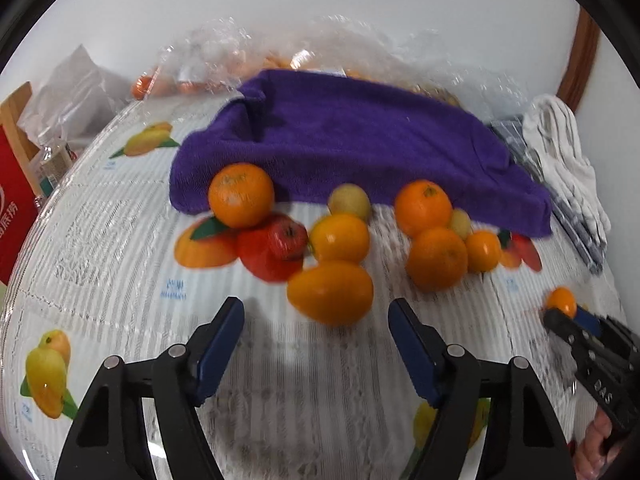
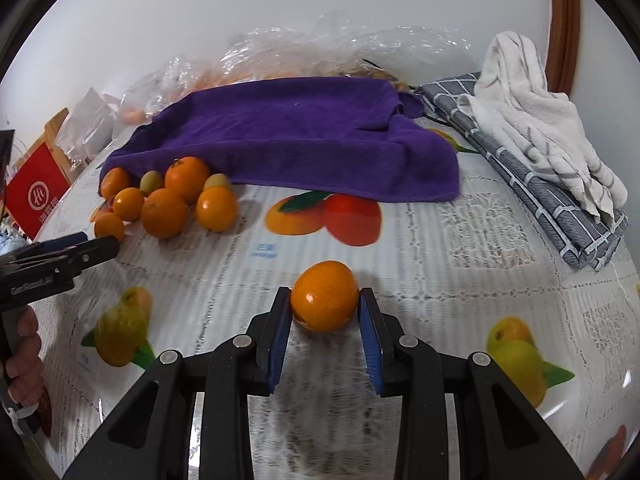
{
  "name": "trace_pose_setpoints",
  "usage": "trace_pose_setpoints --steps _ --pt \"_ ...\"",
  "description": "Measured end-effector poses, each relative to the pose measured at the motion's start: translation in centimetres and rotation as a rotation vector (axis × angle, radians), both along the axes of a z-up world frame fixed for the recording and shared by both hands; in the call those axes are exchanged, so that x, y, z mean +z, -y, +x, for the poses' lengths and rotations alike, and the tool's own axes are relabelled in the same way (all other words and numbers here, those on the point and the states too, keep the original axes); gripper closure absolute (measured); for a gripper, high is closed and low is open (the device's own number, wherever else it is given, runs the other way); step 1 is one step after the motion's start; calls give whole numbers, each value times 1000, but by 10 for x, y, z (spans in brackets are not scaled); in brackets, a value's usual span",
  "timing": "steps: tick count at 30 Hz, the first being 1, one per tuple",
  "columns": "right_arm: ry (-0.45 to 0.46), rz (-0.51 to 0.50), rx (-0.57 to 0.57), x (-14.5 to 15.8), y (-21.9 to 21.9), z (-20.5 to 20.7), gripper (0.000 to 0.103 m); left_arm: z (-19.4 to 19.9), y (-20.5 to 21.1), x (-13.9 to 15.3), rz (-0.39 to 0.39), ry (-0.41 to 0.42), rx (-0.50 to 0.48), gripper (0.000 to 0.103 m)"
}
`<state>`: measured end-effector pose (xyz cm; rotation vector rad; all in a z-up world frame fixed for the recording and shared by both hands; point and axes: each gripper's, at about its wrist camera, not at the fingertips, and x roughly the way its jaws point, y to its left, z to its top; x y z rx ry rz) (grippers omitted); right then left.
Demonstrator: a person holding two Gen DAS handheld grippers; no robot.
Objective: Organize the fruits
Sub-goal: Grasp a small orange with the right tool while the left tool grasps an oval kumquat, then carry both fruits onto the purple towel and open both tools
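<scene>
A cluster of fruit lies on the printed tablecloth before a purple towel (image 1: 340, 136): a large orange (image 1: 241, 194), a small red apple (image 1: 288, 237), oval kumquats (image 1: 331, 292) and another orange group (image 1: 436, 258). My left gripper (image 1: 316, 312) is open and empty, just short of the nearest kumquat. My right gripper (image 2: 325, 300) is shut on a kumquat (image 2: 325, 296) above the cloth; it shows at the right of the left view (image 1: 576, 320). The cluster shows far left in the right view (image 2: 168, 200), by the left gripper (image 2: 100, 246).
The purple towel (image 2: 288, 136) lies across the back. Clear plastic bags (image 2: 320, 52) with more fruit sit behind it. A white cloth (image 2: 536, 120) on a grey checked cloth (image 2: 560, 216) lies at the right. A red box (image 2: 36, 196) stands at the left edge.
</scene>
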<state>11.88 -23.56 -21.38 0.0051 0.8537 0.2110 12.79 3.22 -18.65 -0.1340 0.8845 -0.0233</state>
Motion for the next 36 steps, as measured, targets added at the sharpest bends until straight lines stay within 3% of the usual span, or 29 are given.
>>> trace_pose_setpoints --steps 4,7,17,28,36 --pt "4 -22 -3 -1 1 4 70 5 -2 -1 -14 10 30 44" --pt "1 -15 -7 -1 1 7 70 6 -2 0 -42 11 4 62" --pt "34 -15 -21 19 0 8 70 -5 -15 16 -33 12 11 62" --pt "86 1 -62 68 9 31 70 10 -25 84 -35 111 -11 62" --pt "116 -1 -59 100 8 64 70 49 -22 116 -28 163 -31 62"
